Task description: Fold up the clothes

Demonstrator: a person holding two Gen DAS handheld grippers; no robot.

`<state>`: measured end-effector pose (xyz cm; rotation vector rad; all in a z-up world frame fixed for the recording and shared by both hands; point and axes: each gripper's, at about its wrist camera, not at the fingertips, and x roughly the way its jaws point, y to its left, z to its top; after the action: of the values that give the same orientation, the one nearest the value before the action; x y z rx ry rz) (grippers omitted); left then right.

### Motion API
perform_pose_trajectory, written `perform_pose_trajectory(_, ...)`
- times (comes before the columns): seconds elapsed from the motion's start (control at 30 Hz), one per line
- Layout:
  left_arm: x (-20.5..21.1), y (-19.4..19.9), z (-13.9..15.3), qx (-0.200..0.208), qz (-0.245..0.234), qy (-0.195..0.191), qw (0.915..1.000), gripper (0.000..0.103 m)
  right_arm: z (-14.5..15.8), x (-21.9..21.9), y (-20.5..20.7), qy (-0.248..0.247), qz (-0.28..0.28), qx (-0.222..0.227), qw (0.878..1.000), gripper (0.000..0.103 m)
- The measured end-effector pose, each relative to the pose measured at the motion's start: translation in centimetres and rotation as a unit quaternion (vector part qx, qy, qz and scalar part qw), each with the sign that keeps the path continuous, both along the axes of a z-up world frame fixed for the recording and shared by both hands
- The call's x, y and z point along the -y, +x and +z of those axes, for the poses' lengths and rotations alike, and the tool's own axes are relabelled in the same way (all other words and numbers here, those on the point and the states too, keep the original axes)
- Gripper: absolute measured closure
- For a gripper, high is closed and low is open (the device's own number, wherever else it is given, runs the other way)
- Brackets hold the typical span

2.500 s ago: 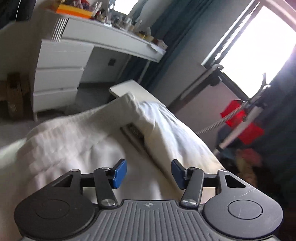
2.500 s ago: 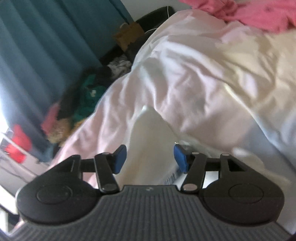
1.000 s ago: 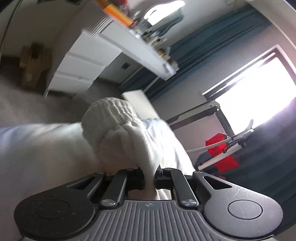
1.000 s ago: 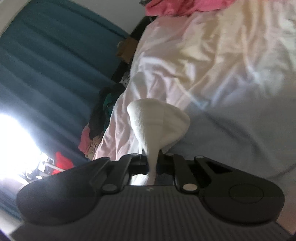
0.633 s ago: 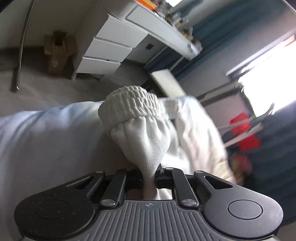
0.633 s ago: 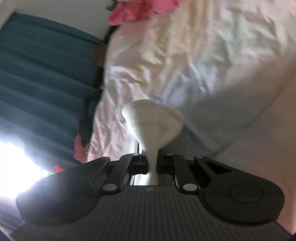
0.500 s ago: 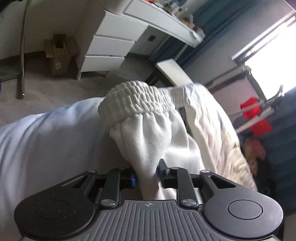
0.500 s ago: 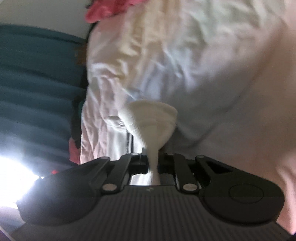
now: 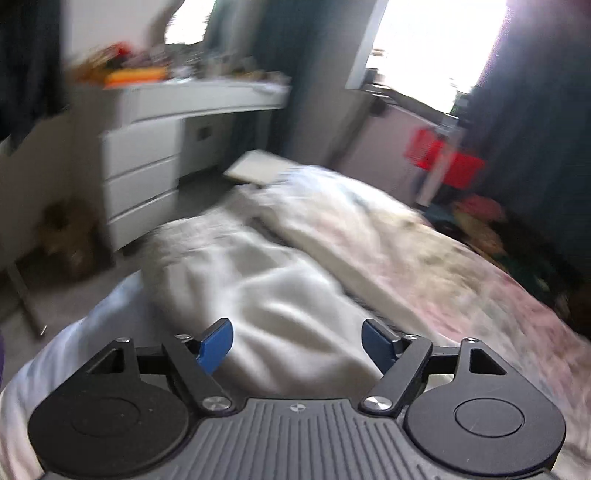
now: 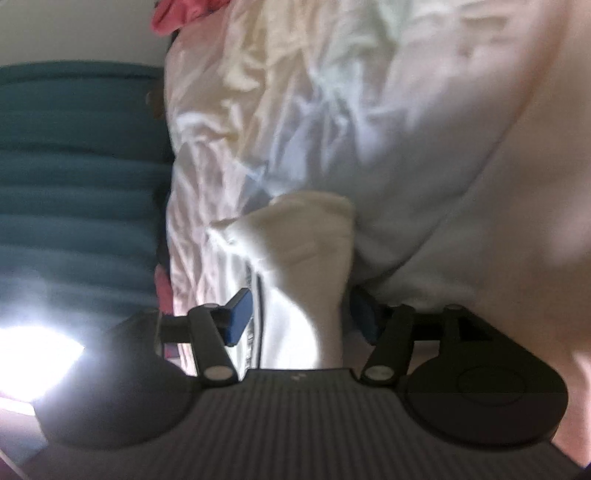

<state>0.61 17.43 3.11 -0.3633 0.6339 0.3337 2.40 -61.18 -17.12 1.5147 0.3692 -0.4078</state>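
A white knit garment [image 9: 258, 291] lies spread on the bed [image 9: 461, 280] ahead of my left gripper [image 9: 297, 341], which is open and empty just above it. In the right wrist view a bunched end of the same white garment [image 10: 306, 243] sits between the blue pads of my right gripper [image 10: 301, 314]. The jaws stand apart, so the cloth lies loose between them. The view is blurred by motion.
A white desk with drawers [image 9: 147, 147] stands left of the bed, cluttered on top. A red item [image 9: 443, 162] and a heap of clothes [image 9: 480, 218] lie by the window. Pink clothes [image 10: 177, 14] lie at the bed's far end, teal curtains [image 10: 74, 166] beside it.
Both grippers were shut on the garment's bunched ends and held them up. Now both have opened; the left end has dropped flat on the bed and the right end rests loose between the pads.
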Motion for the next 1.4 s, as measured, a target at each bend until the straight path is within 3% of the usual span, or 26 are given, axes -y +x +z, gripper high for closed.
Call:
perform_pose_trajectory(0.1,4.4,2.1,-0.2,0.005,-0.064,0.002,0.998,0.023,0.8,-0.3,0.6,-0.01,0.017,0.043,0.999,0.042)
perform_pose_trajectory(0.2,8.6,4.5,-0.7,0.02,-0.138,-0.019,0.9901,0.023,2.3,-0.3,0.9,-0.045,0.029,0.069,0.996,0.041)
perform_pose_trajectory(0.27,10.6,5.9,-1.4,0.03,-0.152,-0.024,0.9876,0.023,2.8,-0.4,1.0,-0.054,0.036,0.078,0.995,0.041)
perform_pose_trajectory(0.4,14.2,8.3,-4.7,0.022,-0.179,0.011,0.9836,0.023,2.6,-0.5,1.2,-0.058,0.043,0.059,0.996,0.041)
perform_pose_trajectory(0.57,16.3,9.4,-9.2,-0.019,-0.212,0.046,0.976,0.025,1.0,-0.4,1.8,-0.048,0.052,0.051,0.996,0.042)
perform_pose_trajectory(0.7,17.8,8.9,-11.7,-0.048,-0.241,0.092,0.9649,0.024,1.9,-0.8,2.6,-0.087,0.063,0.094,0.99,0.041)
perform_pose_trajectory(0.77,18.6,8.4,-12.4,-0.048,-0.245,0.113,0.9616,0.023,2.9,-1.2,2.9,-0.107,0.064,0.124,0.984,0.041)
perform_pose_trajectory(0.83,19.2,8.1,-13.0,-0.05,-0.25,0.121,0.9593,0.022,3.1,-1.5,3.4,-0.122,0.068,0.127,0.982,0.041)
perform_pose_trajectory(1.07,19.4,8.0,-13.0,-0.055,-0.249,0.121,0.9594,0.022,-0.9,-0.9,5.2,-0.068,0.062,0.03,0.995,0.044)
perform_pose_trajectory(1.17,19.4,8.1,-12.9,-0.06,-0.246,0.119,0.9601,0.022,-0.5,-1.2,6.1,-0.092,0.068,0.011,0.993,0.042)
perform_pose_trajectory(1.23,19.5,8.2,-12.9,-0.063,-0.244,0.118,0.9605,0.022,0.4,-1.4,6.5,-0.11,0.073,0.018,0.991,0.041)
perform_pose_trajectory(1.4,19.5,8.5,-12.8,-0.071,-0.241,0.114,0.9613,0.021,1.4,-1.3,6.0,-0.131,0.07,0.093,0.985,0.041)
